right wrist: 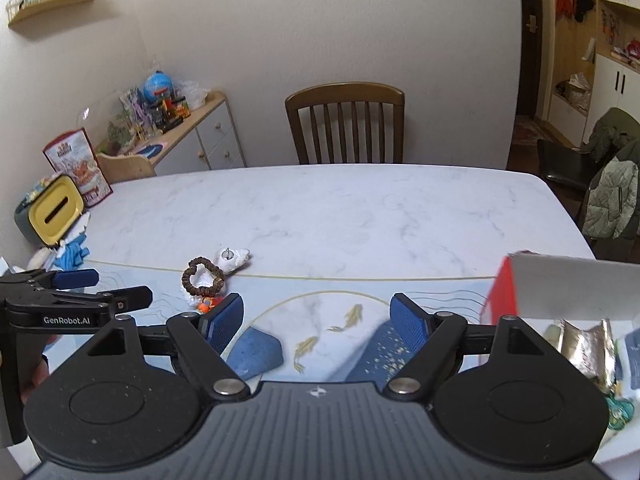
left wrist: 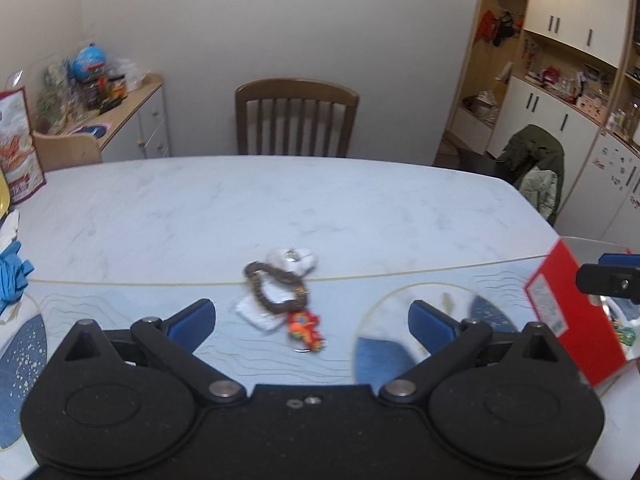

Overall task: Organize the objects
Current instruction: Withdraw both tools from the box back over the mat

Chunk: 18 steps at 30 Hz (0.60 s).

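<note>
Both tools stand with their blue pads spread apart and nothing between them: the left gripper (left wrist: pixel 312 322) hangs over the patterned mat (left wrist: pixel 120 300) just short of the brown bead bracelet (left wrist: pixel 276 288), and the right gripper (right wrist: pixel 316 318) hangs over the mat's fish circle to the right of that bracelet. The bracelet lies on a small white cloth item (left wrist: pixel 292 260) at the mat's far edge, an orange charm (left wrist: pixel 306 328) touching its near side. A red box (left wrist: pixel 576 316) stands open, well to the bracelet's right.

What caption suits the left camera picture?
Open left gripper hovers above a brown bead bracelet on the marble table, red box alongside.
</note>
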Tool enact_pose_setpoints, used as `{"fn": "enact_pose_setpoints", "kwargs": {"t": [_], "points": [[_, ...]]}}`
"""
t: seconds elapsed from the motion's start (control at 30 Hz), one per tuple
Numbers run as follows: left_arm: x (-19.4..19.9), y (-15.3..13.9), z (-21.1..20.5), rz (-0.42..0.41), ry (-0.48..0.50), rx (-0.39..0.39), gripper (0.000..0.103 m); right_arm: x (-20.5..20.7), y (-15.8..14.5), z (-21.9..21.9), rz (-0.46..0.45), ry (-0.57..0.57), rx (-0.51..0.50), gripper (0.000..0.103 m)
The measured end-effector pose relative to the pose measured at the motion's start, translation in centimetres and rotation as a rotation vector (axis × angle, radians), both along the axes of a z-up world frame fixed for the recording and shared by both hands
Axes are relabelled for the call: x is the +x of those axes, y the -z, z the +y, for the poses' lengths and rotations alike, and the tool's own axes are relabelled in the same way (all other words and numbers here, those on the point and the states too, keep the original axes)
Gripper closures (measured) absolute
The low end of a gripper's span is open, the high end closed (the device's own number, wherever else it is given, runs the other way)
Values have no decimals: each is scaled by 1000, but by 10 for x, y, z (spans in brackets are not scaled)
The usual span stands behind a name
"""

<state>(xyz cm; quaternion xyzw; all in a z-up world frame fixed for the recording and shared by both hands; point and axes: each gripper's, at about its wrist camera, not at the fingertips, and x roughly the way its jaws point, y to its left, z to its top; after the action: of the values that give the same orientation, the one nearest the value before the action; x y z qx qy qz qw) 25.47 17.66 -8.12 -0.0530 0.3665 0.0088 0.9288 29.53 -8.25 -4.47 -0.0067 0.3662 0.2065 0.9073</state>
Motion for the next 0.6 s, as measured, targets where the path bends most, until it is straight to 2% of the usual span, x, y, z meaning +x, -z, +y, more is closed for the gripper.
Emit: {"fn": "enact_pose_setpoints", "kwargs": {"t": [0.23, 0.6], "points": [[24, 22, 35, 37, -40, -22, 1, 18, 31, 42, 70, -52, -36, 23], [65, 60, 70, 109, -49, -33, 2, 36, 83, 113, 124, -182, -123, 23]]}}
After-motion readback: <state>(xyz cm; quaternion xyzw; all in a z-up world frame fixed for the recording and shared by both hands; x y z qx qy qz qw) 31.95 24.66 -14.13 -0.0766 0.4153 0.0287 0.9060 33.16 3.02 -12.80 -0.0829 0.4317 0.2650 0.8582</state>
